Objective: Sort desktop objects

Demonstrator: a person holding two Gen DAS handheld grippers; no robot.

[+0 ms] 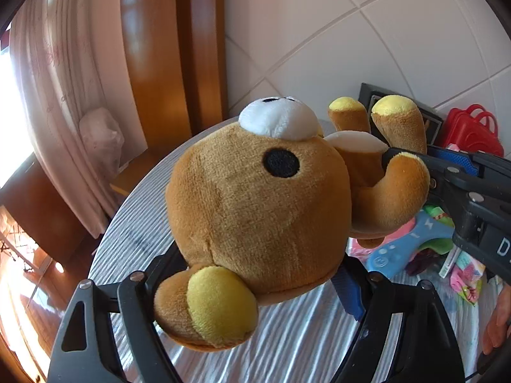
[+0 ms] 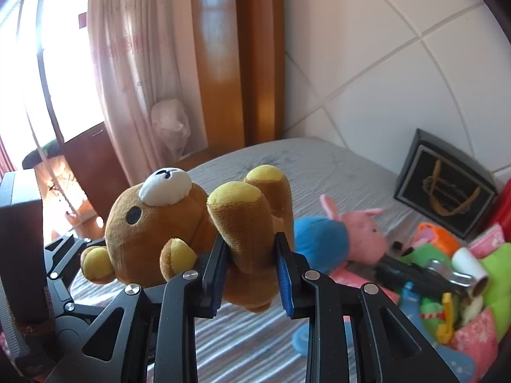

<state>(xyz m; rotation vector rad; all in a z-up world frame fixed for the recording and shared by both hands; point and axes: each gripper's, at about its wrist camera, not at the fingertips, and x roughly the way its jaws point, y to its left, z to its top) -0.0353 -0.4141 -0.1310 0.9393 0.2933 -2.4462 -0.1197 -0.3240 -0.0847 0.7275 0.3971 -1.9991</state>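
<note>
Brown plush bear [image 2: 166, 233] aloft above striped surface [image 2: 319, 166], belly up. Right gripper [image 2: 250, 271] jaws pinching a leg; left gripper [image 1: 255, 290] jaws spread wide around the head. Pile of toys [image 2: 447, 274] unsorted. Pink-and-blue plush [image 2: 335, 239] clear only in right view; red case [image 1: 469, 131] only in left.

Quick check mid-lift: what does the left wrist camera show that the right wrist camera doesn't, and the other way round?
Left wrist only: the bear's head between the left claw fingers, a red case, and a hand at the right edge.

Right wrist only: the right claw shut on the bear's leg, a pink and blue plush, and the front of the black box.

Both: the brown teddy bear lifted off the striped cloth, the curtain and the tiled wall.
</note>
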